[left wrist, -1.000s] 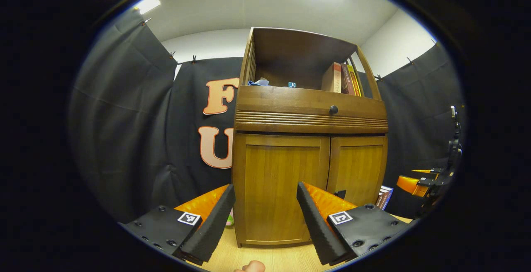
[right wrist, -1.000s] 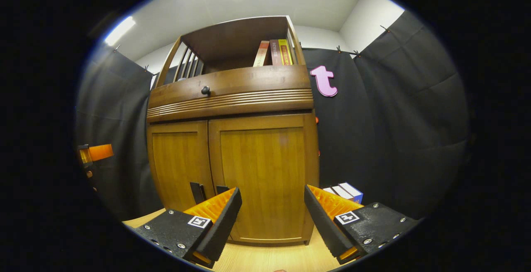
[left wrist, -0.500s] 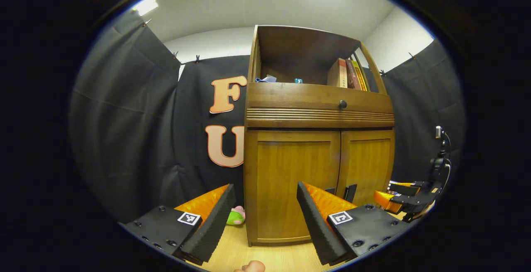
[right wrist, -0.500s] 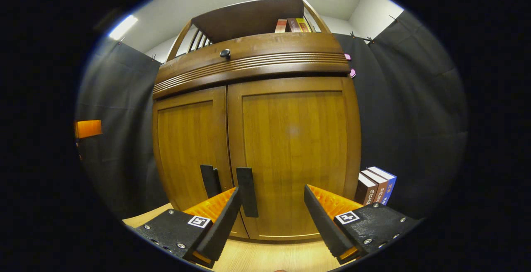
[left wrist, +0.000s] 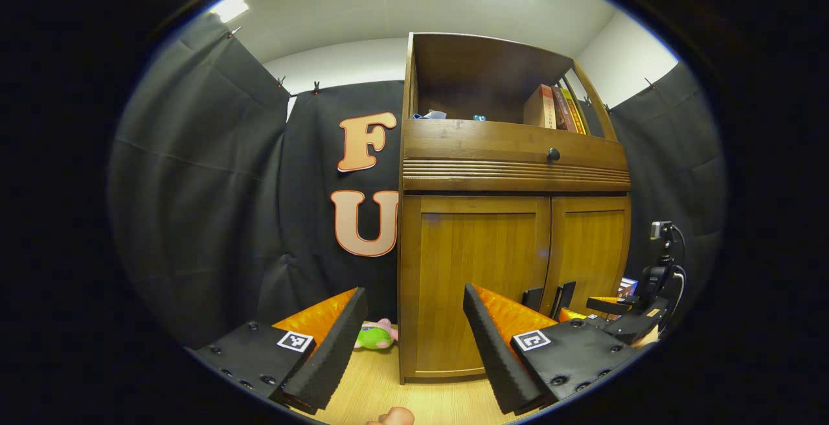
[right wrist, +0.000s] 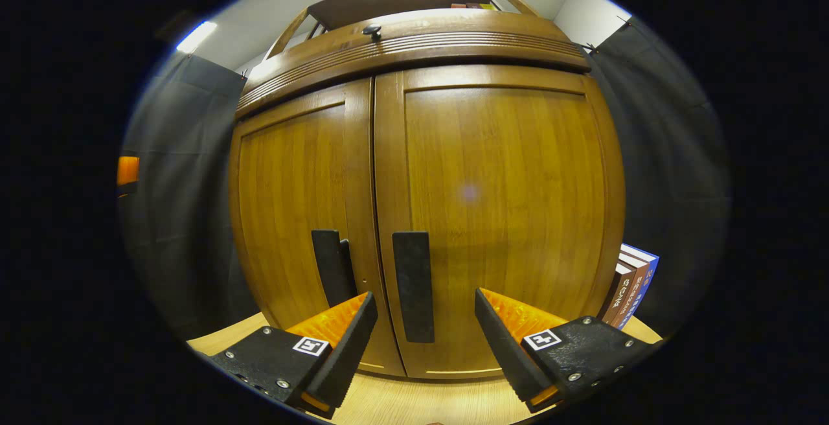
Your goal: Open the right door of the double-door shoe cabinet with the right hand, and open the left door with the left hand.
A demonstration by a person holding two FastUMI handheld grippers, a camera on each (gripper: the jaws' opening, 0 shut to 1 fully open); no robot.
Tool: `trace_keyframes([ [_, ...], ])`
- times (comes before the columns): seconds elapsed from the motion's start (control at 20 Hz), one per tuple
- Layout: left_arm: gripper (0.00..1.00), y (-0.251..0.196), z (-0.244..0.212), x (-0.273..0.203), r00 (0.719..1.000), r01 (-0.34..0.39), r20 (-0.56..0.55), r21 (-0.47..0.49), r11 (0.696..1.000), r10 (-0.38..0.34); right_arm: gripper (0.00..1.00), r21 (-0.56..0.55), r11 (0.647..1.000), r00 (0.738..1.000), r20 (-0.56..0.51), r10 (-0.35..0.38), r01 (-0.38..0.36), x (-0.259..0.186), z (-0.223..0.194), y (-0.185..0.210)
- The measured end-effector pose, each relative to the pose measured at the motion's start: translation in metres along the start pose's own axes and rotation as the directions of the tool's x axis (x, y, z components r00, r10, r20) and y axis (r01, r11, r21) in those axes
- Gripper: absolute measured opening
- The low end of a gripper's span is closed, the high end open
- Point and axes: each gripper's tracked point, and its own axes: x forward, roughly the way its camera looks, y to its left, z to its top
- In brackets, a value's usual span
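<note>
Right gripper view: shoe cabinet close ahead, standing on the worktop, both doors closed. Right door with a flat dark vertical handle at its inner edge, just beside the centre seam; left door with a matching handle on the other side of that seam. Right tool released, jaws spread wide, handle of the right door standing between and just beyond them, not yet touched. Books upright beside the cabinet's right side, near the worktop's right edge.

Left gripper view: cabinet farther off, left tool likewise released and grasping nothing, pointed at the left door's lower panel. Small plush toy on the worktop by the cabinet's left bottom corner.

Handling, as judged: rigid wooden doors on side hinges, probably light to swing, perhaps with a catch to overcome at first pull. Panels smooth and likely slippery, offering no purchase; best hold across the handle's two long sides, near mid-height, then a pull outward along the hinge arc rather than straight back. Handles thin and close together, so risk of clipping the neighbouring one.
</note>
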Motion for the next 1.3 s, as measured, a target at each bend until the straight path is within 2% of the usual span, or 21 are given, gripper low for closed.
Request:
trace_keyframes([
  [0.2, 0.96, 0.005, -0.003, 0.004, 1.0, -0.003, -0.001, -0.004, 1.0, 0.003, 0.94, -0.009, 1.0, 1.0, -0.007, -0.009, 0.009, 0.015, -0.005, 0.002],
  [0.25, 0.96, 0.005, -0.003, 0.005, 1.0, -0.004, -0.001, -0.006, 1.0, 0.004, 1.0, -0.009, 1.0, 1.0, -0.01, -0.014, 0.013, 0.016, -0.005, 0.001],
  [0.3, 0.96, 0.006, -0.004, 0.004, 1.0, -0.003, 0.0, -0.008, 1.0, 0.003, 0.85, -0.01, 1.0, 1.0, -0.015, -0.017, 0.017, 0.02, -0.007, 0.001],
  [0.35, 0.94, 0.006, -0.004, 0.005, 1.0, -0.002, 0.0, -0.011, 1.0, 0.002, 0.94, -0.013, 1.0, 1.0, -0.019, -0.017, 0.017, 0.024, -0.007, 0.001],
  [0.4, 0.94, 0.007, -0.004, 0.003, 1.0, 0.002, 0.002, -0.012, 1.0, -0.002, 0.77, -0.016, 1.0, 1.0, -0.024, -0.018, 0.017, 0.028, -0.008, 0.001],
  [0.45, 0.96, 0.008, -0.004, 0.004, 1.0, 0.007, 0.002, -0.008, 1.0, -0.007, 0.85, -0.019, 1.0, 0.999, -0.031, -0.023, 0.023, 0.031, -0.009, 0.0],
  [0.5, 0.98, 0.008, -0.004, 0.003, 1.0, 0.006, 0.002, -0.003, 1.0, -0.006, 0.69, -0.021, 0.999, 0.999, -0.038, -0.028, 0.027, 0.035, -0.011, 0.0],
  [0.55, 0.96, 0.009, -0.005, 0.003, 1.0, 0.001, -0.001, 0.002, 1.0, -0.001, 0.77, -0.02, 0.999, 0.999, -0.044, -0.03, 0.029, 0.037, -0.012, 0.0],
  [0.65, 0.98, 0.015, -0.006, 0.004, 1.0, -0.011, -0.003, 0.005, 1.0, 0.011, 0.65, -0.004, 1.0, 0.998, -0.059, -0.022, 0.022, 0.041, -0.016, 0.001],
  [0.7, 0.98, 0.019, -0.007, 0.004, 1.0, -0.018, -0.005, 0.003, 1.0, 0.018, 0.36, 0.005, 1.0, 0.997, -0.072, -0.016, 0.017, 0.042, -0.019, 0.002],
  [0.75, 0.98, 0.021, -0.009, 0.003, 1.0, -0.024, -0.007, 0.0, 1.0, 0.024, 0.43, 0.019, 1.0, 0.996, -0.082, -0.016, 0.018, 0.043, -0.021, 0.003],
  [0.8, 0.96, 0.022, -0.01, 0.003, 1.0, -0.025, -0.011, -0.004, 1.0, 0.025, 0.38, 0.026, 0.999, 0.996, -0.084, -0.017, 0.02, 0.045, -0.021, 0.003],
  [0.9, 0.98, 0.023, -0.011, 0.002, 1.0, -0.026, -0.016, -0.009, 1.0, 0.025, 0.38, 0.02, 1.0, 0.997, -0.081, -0.016, 0.017, 0.045, -0.021, 0.003],
  [1.15, 0.96, 0.018, -0.011, -0.003, 0.999, -0.022, -0.023, -0.021, 1.0, 0.021, 0.29, -0.004, 1.0, 0.997, -0.066, -0.028, 0.027, 0.043, -0.022, 0.004],
  [1.3, 0.96, 0.016, -0.01, -0.01, 0.999, -0.021, -0.025, -0.016, 1.0, 0.02, 0.29, 0.0, 1.0, 0.998, -0.062, -0.018, 0.018, 0.034, -0.022, 0.004],
])
